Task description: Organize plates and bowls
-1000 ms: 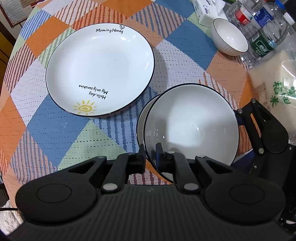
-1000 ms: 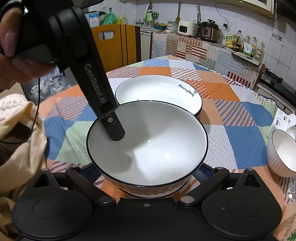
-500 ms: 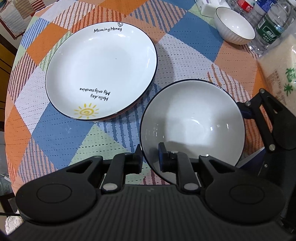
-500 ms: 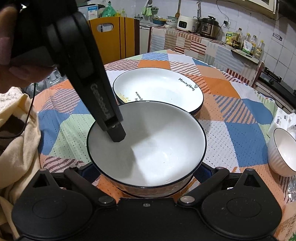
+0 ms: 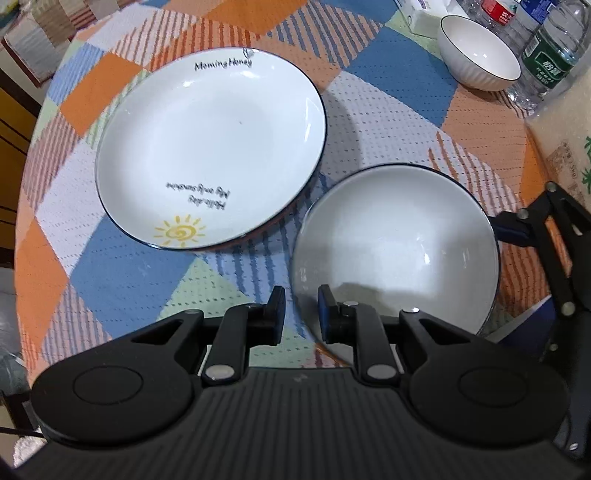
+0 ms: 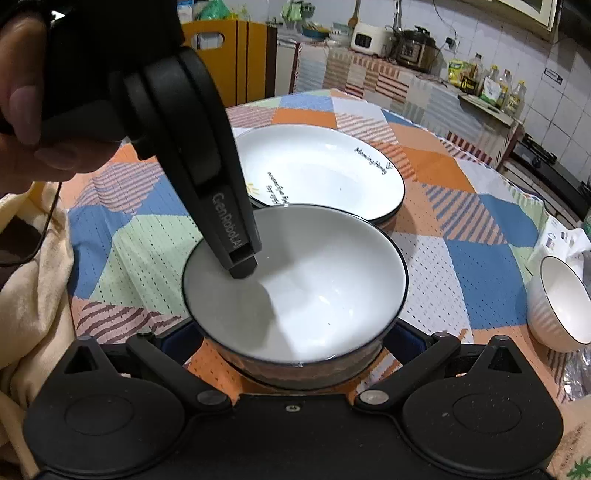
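A large white bowl (image 5: pixel 399 251) with a dark rim sits nested in another bowl on the patchwork tablecloth; it also shows in the right wrist view (image 6: pixel 314 288). My left gripper (image 5: pixel 301 314) straddles the bowl's near rim with a gap on each side, one finger inside, one outside. In the right wrist view its inner finger (image 6: pixel 236 251) reaches into the bowl. My right gripper (image 6: pixel 295 343) is wide open around the bowl's base. A white plate (image 5: pixel 210 147) with a sun drawing lies to the left, also in the right wrist view (image 6: pixel 325 173).
A small white bowl (image 5: pixel 480 55) stands at the far right beside water bottles (image 5: pixel 554 55) and a tissue pack (image 5: pixel 421 14). A rice bag (image 5: pixel 569 140) lies on the right. A cream cloth (image 6: pixel 29 295) hangs at the table's edge.
The top bowl has settled level into the bowl beneath it. My left gripper's fingers have spread apart from the rim. The left camera has pulled back a little.
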